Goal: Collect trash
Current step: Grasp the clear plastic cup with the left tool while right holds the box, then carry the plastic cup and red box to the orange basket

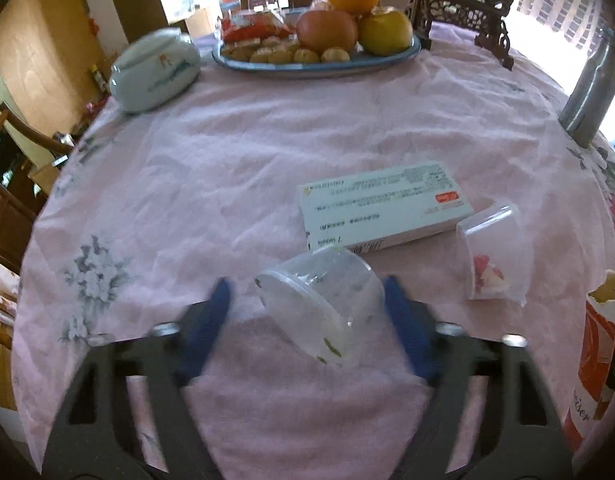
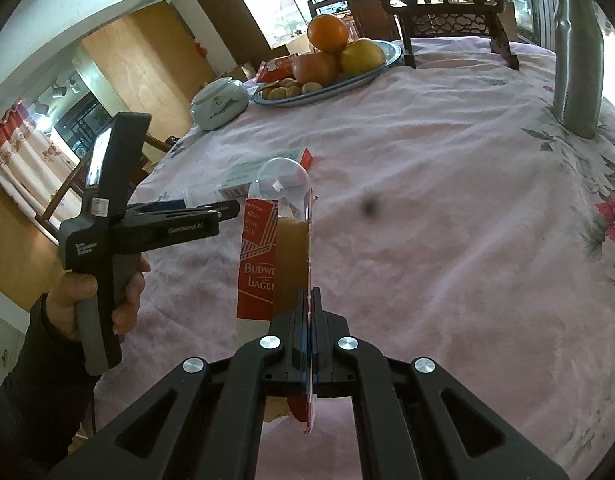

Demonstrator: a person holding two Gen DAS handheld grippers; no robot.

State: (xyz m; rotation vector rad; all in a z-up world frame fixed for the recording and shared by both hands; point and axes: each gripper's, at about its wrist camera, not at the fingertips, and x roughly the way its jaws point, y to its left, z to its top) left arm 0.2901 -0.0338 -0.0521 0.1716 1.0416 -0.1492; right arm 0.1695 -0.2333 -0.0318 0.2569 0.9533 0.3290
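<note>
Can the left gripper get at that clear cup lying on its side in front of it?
Probably yes: the clear cup already lies between the left gripper's blue fingers, with nothing blocking it.

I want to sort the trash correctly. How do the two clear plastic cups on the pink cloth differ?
The near cup lies tipped between the left hand-held gripper's blue fingers; the far cup lies beside the white box, outside any gripper. The near cup holds small dark-green specks; the far cup shows a red and white scrap. Both are clear plastic and lie on their sides.
</note>
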